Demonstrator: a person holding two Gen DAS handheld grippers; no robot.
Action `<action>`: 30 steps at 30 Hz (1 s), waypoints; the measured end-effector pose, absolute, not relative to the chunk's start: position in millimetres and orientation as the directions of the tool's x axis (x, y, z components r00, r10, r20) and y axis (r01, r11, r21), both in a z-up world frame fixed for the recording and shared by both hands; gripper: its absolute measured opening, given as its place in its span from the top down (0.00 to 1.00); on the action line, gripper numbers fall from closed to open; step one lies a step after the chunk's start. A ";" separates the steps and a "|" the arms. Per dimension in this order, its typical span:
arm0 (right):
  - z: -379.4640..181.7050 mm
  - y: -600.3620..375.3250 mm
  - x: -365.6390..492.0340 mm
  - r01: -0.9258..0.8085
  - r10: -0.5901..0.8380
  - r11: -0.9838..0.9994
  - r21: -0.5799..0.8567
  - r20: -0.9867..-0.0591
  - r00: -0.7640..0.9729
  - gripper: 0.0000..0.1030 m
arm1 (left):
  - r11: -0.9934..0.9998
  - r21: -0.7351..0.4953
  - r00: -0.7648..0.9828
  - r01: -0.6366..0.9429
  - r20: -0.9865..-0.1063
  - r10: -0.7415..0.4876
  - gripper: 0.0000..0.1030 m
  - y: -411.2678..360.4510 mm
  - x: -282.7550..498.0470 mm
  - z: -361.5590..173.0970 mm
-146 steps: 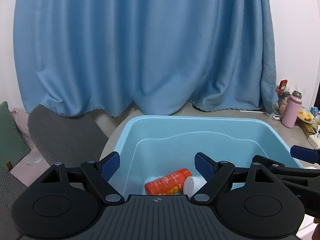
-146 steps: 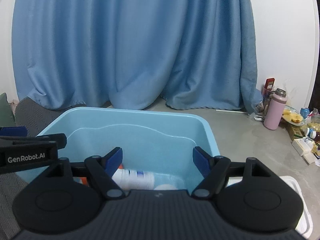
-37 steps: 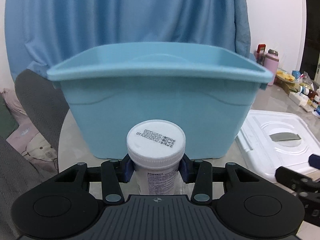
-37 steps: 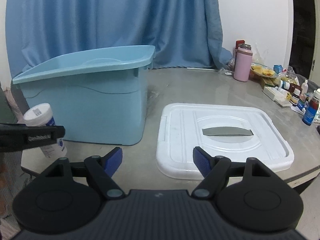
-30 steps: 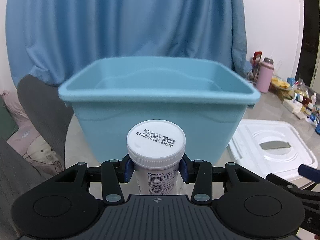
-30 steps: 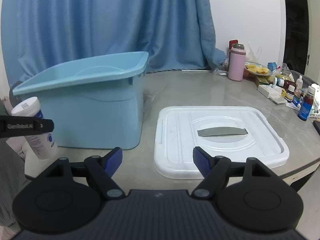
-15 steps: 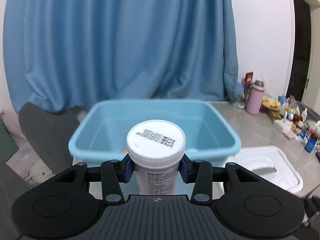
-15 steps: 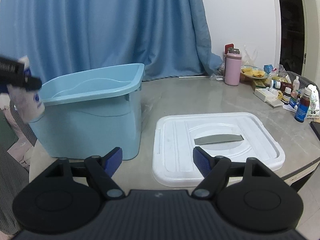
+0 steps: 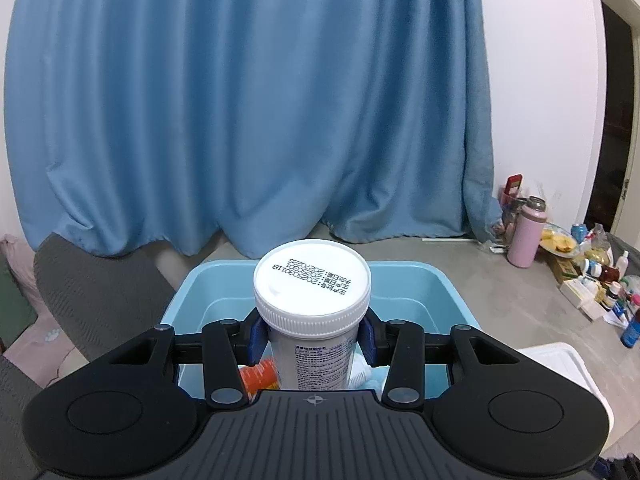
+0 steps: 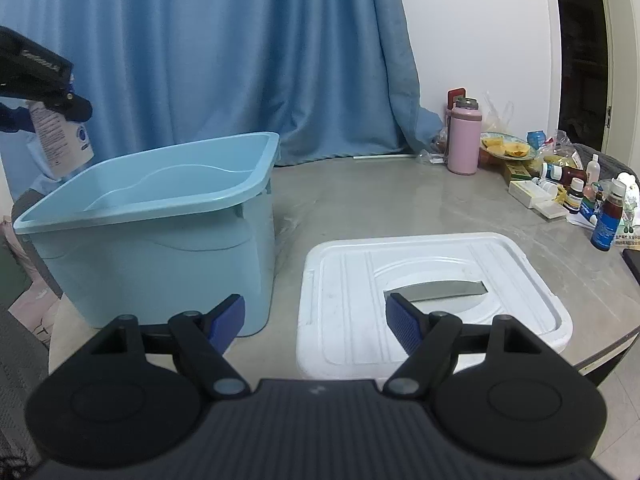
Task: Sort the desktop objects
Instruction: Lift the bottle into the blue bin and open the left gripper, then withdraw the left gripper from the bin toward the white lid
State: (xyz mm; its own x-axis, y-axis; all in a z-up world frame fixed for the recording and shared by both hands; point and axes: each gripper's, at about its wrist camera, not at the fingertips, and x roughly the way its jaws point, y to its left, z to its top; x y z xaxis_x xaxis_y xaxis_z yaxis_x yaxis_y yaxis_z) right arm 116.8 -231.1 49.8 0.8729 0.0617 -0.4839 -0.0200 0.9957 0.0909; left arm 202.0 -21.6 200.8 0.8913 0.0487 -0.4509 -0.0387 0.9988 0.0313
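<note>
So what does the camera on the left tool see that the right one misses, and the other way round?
Only the left view shows the white bottle's cap from above and an orange bottle inside the blue bin. Only the right view shows the open right tool above the whole white lid. Both show the blue bin, the bottle, the curtain and the pink flask.

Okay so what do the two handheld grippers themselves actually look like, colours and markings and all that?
Both match: matte black bodies with a ribbed front plate, two round black discs and grey pivot rivets. The left gripper and right gripper carry blue textured pads on black linkage fingers. The left one's side bears white lettering, blurred here. No cables or sleeves show.
</note>
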 end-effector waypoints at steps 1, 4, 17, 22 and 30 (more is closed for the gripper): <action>49.5 -231.4 118.2 -0.020 0.062 0.996 0.091 -0.486 0.872 0.25 | 0.999 0.029 0.888 -0.041 -0.457 0.050 0.56 -19.9 208.4 199.4; 47.4 -232.1 122.8 -0.021 0.062 0.996 0.088 -0.492 0.868 0.25 | 0.998 0.029 0.878 -0.047 -0.475 0.055 0.56 -18.9 225.4 194.3; 41.2 -237.8 140.3 -0.031 0.069 0.996 0.084 -0.513 0.856 0.25 | 0.991 0.081 0.854 -0.103 -0.503 0.130 0.10 -14.9 268.8 171.8; 40.2 -236.4 140.9 -0.039 0.079 0.995 0.089 -0.516 0.853 0.25 | 0.989 0.083 0.880 -0.125 -0.451 0.149 0.01 -14.3 258.5 178.1; 45.9 -227.4 128.5 -0.064 0.101 0.994 0.092 -0.500 0.860 0.25 | 0.989 0.063 0.876 -0.135 -0.458 0.149 0.01 -10.4 233.0 178.0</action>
State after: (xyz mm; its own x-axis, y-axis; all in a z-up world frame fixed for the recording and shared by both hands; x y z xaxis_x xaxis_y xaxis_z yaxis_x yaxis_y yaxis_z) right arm 128.5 -227.4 45.9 0.8601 0.1012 -0.5000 -0.0636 0.9938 0.0916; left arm 233.0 -10.4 178.0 0.8761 0.1492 -0.4585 -0.1352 0.9888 0.0634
